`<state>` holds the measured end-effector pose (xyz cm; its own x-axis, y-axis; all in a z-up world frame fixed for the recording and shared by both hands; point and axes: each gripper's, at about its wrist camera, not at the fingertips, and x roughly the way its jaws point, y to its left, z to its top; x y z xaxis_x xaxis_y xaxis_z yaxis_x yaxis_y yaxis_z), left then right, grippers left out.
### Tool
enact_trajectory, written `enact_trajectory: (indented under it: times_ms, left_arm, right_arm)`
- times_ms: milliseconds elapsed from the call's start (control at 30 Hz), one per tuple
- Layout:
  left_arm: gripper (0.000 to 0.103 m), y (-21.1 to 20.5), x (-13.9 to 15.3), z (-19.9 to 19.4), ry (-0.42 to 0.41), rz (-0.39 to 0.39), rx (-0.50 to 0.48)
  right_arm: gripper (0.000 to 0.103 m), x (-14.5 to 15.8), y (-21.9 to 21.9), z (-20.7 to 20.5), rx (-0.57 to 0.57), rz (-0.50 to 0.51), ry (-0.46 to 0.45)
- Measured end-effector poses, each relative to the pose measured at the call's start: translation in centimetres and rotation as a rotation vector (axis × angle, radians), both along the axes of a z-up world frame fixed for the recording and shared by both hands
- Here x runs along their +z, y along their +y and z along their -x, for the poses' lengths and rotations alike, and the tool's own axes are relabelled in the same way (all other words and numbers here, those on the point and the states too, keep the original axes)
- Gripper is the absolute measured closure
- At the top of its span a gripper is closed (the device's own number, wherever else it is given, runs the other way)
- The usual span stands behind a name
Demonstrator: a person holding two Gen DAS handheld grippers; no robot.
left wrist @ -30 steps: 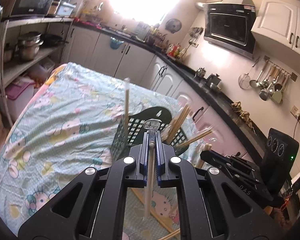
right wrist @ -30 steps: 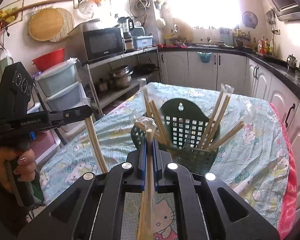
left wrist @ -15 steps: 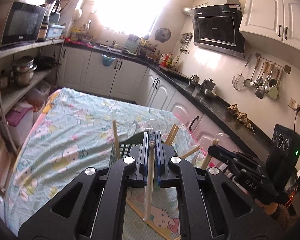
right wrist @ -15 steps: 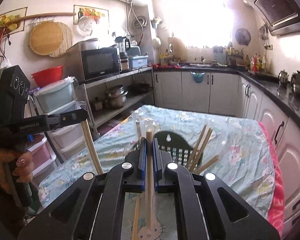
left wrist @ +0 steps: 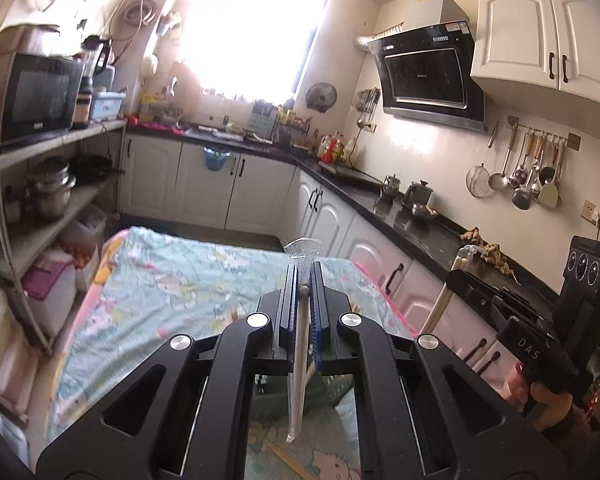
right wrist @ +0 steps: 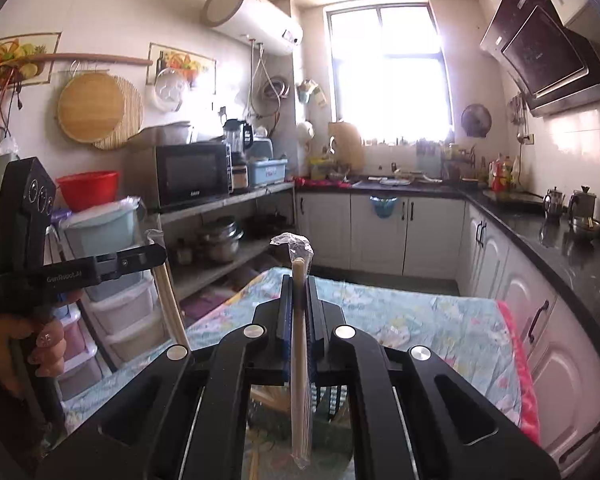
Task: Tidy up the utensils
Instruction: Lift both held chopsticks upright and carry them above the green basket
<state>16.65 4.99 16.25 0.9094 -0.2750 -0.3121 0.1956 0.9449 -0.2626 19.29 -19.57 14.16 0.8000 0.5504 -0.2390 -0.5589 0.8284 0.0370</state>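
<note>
The left tool (left wrist: 303,280) is clenched on a plastic-wrapped pair of pale wooden chopsticks (left wrist: 299,364), held upright above the near end of the cartoon-print cloth-covered counter (left wrist: 172,292). The right tool (right wrist: 299,284) likewise grips a second wrapped wooden chopstick pair (right wrist: 300,360) over the same counter.

both grippers rise and tilt up from a second ago. in the left wrist view the green basket (left wrist: 332,390), earlier plainly ahead of the left gripper (left wrist: 303,292) with chopsticks standing in it, now shows only as a sliver below the fingers, and more of the window and wall cupboards fills the view. in the right wrist view the basket (right wrist: 332,404) likewise drops from ahead of the right gripper (right wrist: 299,300) to a sliver behind its frame, the sticks in it out of sight. the tablecloth (right wrist: 420,320) takes up less of each view, and the water heater (right wrist: 252,20) comes into sight.
</note>
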Motion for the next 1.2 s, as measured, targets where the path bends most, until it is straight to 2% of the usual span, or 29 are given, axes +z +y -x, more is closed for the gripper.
enact_trajectory:
  times_ms: [267,433,833,1200]
  left_arm:
    - [0.100,-0.7,2.2,-1.1,-0.079,-0.057,0.043]
    - [0.100,-0.7,1.7,-2.6,-0.076,-0.060,0.072]
    - [0.100,-0.5,-2.7,-5.4,-0.065,-0.087,0.130]
    - [0.100,-0.6,-5.8,-6.1,-0.054,-0.063,0.117]
  right_arm:
    - [0.097,2.0,-0.6,-1.4,-0.025,-0.057,-0.056]
    - [0.097,2.2,-0.8,-2.4,-0.053,-0.064,-0.093]
    - [0.097,-2.3,-0.1,-5.9,-0.103,-0.069,-0.086]
    - [0.097,-6.7,1.7,-6.9,-0.113,-0.045,-0.074]
